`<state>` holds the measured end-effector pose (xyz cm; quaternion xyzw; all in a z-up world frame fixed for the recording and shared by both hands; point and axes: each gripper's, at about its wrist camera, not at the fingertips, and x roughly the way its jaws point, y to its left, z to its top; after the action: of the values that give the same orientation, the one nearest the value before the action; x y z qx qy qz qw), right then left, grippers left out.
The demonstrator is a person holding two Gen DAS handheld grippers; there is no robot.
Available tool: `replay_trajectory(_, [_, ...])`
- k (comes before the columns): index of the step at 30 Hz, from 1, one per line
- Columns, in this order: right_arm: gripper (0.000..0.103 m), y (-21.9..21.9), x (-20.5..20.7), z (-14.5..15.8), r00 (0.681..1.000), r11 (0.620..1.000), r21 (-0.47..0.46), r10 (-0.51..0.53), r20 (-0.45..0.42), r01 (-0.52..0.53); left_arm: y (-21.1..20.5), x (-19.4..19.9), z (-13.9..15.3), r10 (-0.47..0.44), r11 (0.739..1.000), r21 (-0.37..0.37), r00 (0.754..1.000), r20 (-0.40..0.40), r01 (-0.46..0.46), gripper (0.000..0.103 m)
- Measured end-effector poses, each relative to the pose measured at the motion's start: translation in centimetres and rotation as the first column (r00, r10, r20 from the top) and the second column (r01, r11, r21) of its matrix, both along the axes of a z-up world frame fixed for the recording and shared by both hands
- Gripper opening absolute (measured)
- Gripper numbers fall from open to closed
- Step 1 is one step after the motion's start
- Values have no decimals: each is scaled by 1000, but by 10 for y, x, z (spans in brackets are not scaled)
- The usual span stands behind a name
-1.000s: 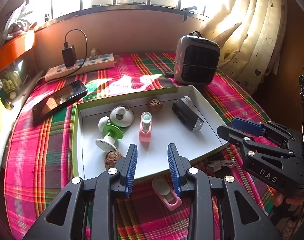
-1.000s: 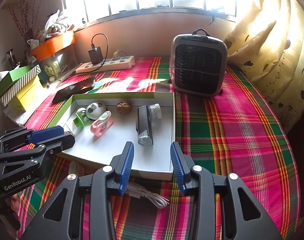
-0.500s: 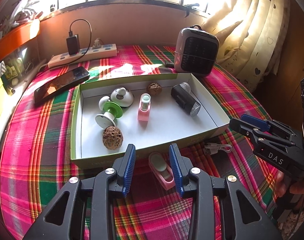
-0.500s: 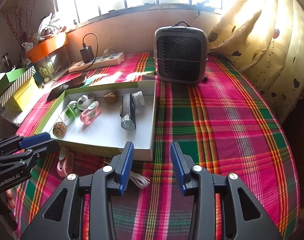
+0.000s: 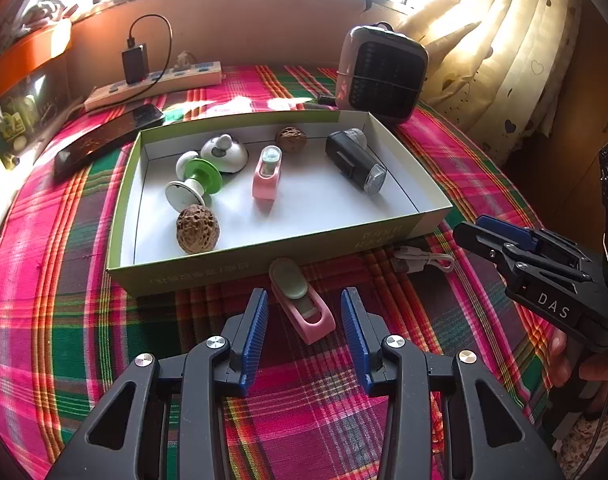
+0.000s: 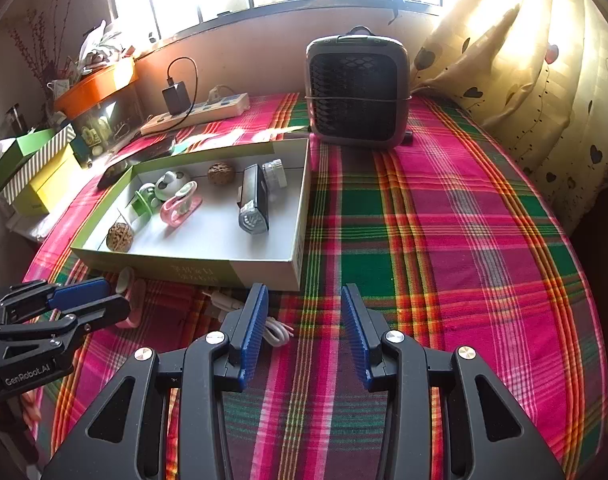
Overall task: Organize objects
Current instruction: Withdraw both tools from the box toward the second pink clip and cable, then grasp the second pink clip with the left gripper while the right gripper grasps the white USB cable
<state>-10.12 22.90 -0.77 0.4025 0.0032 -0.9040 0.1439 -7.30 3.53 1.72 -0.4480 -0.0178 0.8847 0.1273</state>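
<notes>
A green-edged white box (image 5: 264, 266) on the plaid cloth holds two walnuts (image 5: 197, 229), a second pink clip (image 5: 266, 174), white and green knobs (image 5: 194, 182) and a black light (image 5: 353, 160). A pink clip (image 5: 302, 302) lies on the cloth just in front of the box. My left gripper (image 5: 304, 332) is open and empty, with this clip between its fingertips, untouched. A white cable (image 5: 421, 260) lies right of it, also in the right wrist view (image 6: 272, 330). My right gripper (image 6: 304, 332) is open and empty above the cloth, beside the box's corner (image 6: 296, 268).
A grey heater (image 6: 357, 92) stands behind the box. A power strip with charger (image 5: 156, 80) and a phone (image 5: 104, 140) lie at the back left. Coloured boxes (image 6: 36, 168) sit at the far left. A curtain (image 6: 523, 80) hangs on the right.
Both grippers have drawn back toward the near side of the table. The left gripper now frames the loose pink clip. The box and its contents have not moved.
</notes>
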Motion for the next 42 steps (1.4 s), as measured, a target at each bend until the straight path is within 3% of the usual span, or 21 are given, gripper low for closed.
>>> replay_trajectory(11, [40,-5,-6,-15,993,993,-83,94,68,-89,1,-6,-12,31,999,-7,999,31,-31,36])
replay_trajectory(30, [40,-39,16,-18,958,962,-59,271,91,-266,-23,-3,-12,86,996,-23,996,34,-86,36])
replay_trajectory(42, [40,-56,7,-19,973,970,80,224,54,-228,-26,-6,-13,100,995,-25,994,37,-100,36])
